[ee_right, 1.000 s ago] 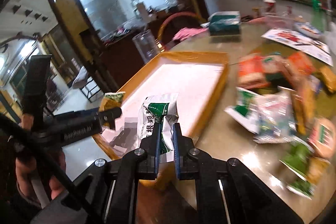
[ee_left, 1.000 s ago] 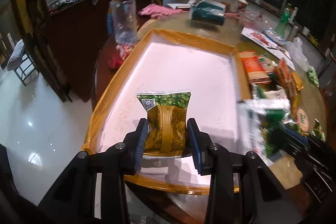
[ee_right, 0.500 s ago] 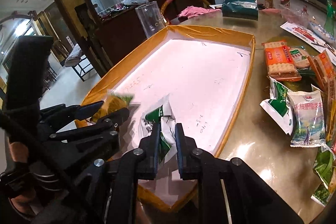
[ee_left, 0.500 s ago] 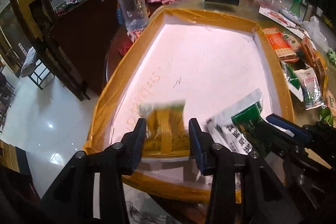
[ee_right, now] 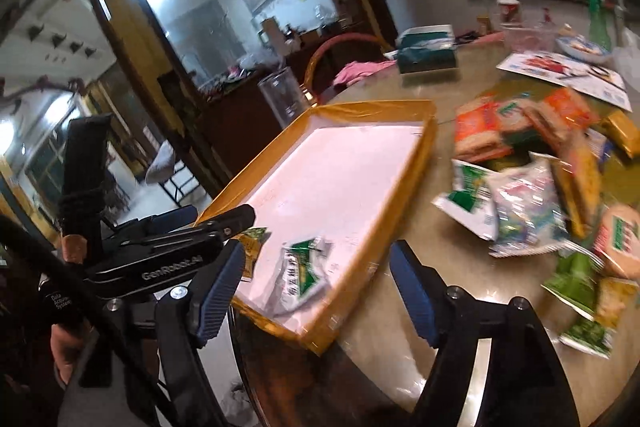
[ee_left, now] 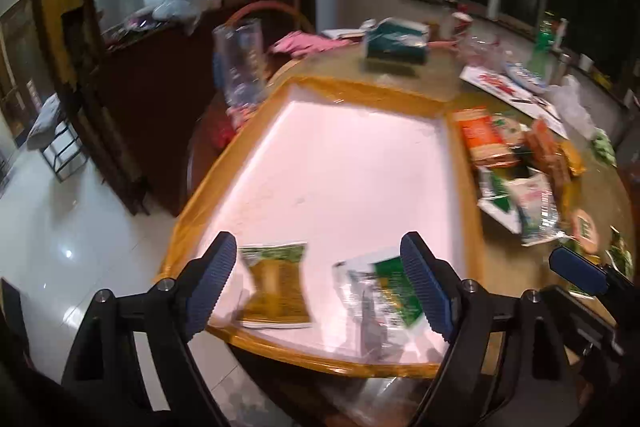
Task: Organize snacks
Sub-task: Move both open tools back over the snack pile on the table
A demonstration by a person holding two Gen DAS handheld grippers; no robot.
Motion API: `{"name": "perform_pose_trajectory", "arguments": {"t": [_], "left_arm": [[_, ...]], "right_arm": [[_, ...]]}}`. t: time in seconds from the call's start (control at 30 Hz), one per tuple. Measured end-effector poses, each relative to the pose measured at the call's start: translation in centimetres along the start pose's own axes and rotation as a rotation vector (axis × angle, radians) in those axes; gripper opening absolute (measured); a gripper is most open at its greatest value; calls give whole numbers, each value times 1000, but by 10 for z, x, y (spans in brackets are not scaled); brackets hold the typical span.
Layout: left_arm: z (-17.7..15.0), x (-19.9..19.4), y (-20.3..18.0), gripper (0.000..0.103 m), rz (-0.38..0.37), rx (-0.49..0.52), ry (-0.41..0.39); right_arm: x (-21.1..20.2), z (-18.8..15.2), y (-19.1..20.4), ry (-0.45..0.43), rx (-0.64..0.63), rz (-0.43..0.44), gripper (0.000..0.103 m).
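Glossy brown stone makes up the round worktop (ee_right: 400, 347), and most of its near side is taken by a shallow rectangular tray with a white floor and a yellow-taped rim (ee_left: 464, 187). To the right of the tray, on the bare worktop, lies a loose heap of orange, white and green snack packets (ee_right: 532, 187), well apart from both tools.

Two packets lie flat on the tray floor close to its near edge. A green-and-gold foil snack packet (ee_left: 276, 283) sits near the left corner, and a white-and-green crinkled snack packet (ee_left: 380, 291) lies just to its right; the two do not touch.

From its own camera, the left tool (ee_left: 324, 287) hangs just short of the near rim with its jaws spread wide, having just been opening. The green-and-gold packet shows between its blue fingers (ee_left: 212, 283), nearer the left one, and neither pad presses on it. The white-and-green packet is partly hidden behind the right finger.

Seen from its own wrist, the right tool (ee_right: 316, 295) also stands wide, its jaws just opened. The white-and-green packet lies on the tray between its fingers, free of both pads.
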State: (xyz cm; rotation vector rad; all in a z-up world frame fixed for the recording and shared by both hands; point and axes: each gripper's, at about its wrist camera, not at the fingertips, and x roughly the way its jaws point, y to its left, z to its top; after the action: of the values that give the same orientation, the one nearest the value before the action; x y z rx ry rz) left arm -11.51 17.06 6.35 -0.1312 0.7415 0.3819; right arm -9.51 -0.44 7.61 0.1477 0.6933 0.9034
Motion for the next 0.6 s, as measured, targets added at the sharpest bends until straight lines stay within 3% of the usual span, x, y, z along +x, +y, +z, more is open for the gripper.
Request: {"name": "perform_pose_trajectory", "arguments": {"t": [0.27,0.6], "left_arm": [[-2,-22,-54,84,-137,78,-22],[-15,-17,-114,84,-165,200,68]], "right_arm": [[-39,-15,-41,2,93,-24,76],[-66,-39,-101,22,223,-163,76]]}}
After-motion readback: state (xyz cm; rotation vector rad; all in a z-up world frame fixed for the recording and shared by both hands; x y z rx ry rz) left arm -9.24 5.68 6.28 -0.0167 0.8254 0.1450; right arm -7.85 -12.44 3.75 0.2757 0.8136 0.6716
